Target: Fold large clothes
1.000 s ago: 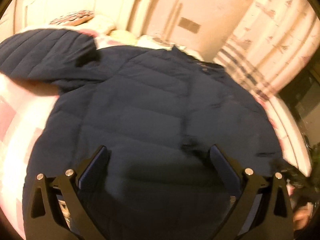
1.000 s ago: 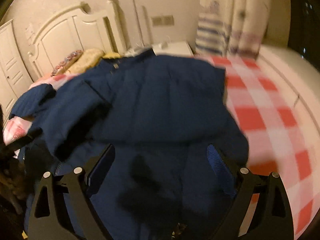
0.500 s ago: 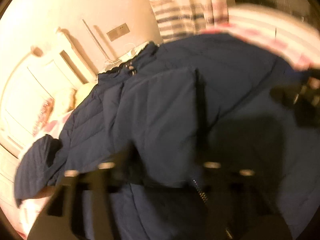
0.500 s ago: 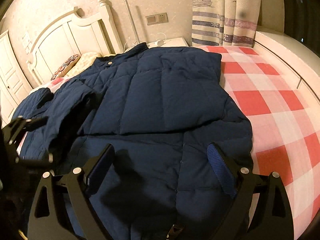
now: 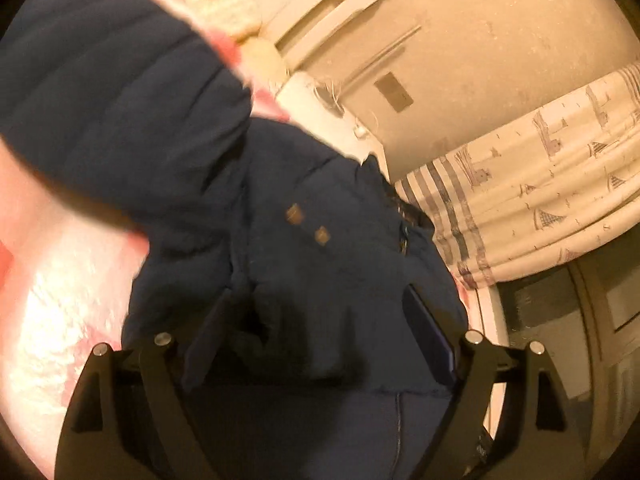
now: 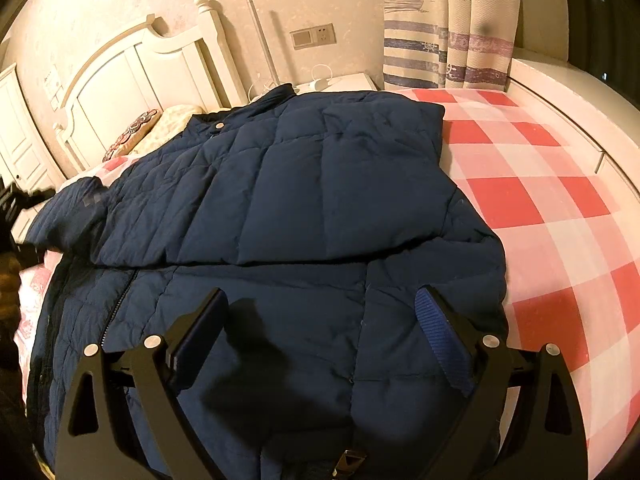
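- A bulge of the navy quilted jacket point(image 5: 328, 280) is seen between the wide-spread jaws of the left gripper point(image 5: 316, 320), which have just been opening; the fold could spring back if released.
- The right gripper point(image 6: 320, 320) is held open above the jacket's hem, nothing gripped.
- The jacket is spread on the checked bedspread point(image 6: 540, 200), one side folded inward, its left sleeve point(image 6: 68, 216) unfolded.

The left wrist view is motion-blurred, the jacket's point(image 5: 320, 240) hem runs off the bottom edge, and its sleeve point(image 5: 100, 100) is cut at the left.
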`<action>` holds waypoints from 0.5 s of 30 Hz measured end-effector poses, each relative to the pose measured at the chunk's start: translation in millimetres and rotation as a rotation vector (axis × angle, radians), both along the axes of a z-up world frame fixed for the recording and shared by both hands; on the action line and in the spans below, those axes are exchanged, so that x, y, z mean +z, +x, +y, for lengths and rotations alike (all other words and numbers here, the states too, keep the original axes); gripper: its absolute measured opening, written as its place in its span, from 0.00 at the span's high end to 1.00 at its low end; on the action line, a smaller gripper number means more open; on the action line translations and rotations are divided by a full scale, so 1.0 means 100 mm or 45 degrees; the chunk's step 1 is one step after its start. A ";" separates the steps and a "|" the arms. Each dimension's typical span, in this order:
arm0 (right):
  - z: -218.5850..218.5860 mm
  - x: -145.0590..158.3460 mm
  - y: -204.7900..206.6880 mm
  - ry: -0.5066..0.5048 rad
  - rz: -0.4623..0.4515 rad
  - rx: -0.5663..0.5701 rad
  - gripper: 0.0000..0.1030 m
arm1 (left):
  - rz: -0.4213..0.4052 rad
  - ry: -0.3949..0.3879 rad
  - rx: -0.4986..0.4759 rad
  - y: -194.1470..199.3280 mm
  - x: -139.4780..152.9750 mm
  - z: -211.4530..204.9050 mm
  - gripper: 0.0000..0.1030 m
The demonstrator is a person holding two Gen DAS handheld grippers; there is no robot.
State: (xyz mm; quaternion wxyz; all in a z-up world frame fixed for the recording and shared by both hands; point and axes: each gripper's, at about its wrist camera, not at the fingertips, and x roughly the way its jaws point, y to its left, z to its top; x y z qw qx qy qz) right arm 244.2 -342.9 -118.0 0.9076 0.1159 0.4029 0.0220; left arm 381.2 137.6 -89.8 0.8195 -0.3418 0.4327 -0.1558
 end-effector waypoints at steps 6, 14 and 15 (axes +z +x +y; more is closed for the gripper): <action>0.01 -0.01 0.00 -0.006 0.007 -0.005 0.11 | -0.174 0.398 0.178 -0.31 0.29 -0.27 0.50; 0.07 -0.02 0.03 -0.070 0.041 -0.002 0.11 | -0.148 1.071 -0.225 0.00 0.12 -1.32 0.06; 0.08 -0.02 0.04 -0.090 0.058 0.004 0.11 | -0.097 1.075 -0.219 0.05 0.00 -1.26 0.06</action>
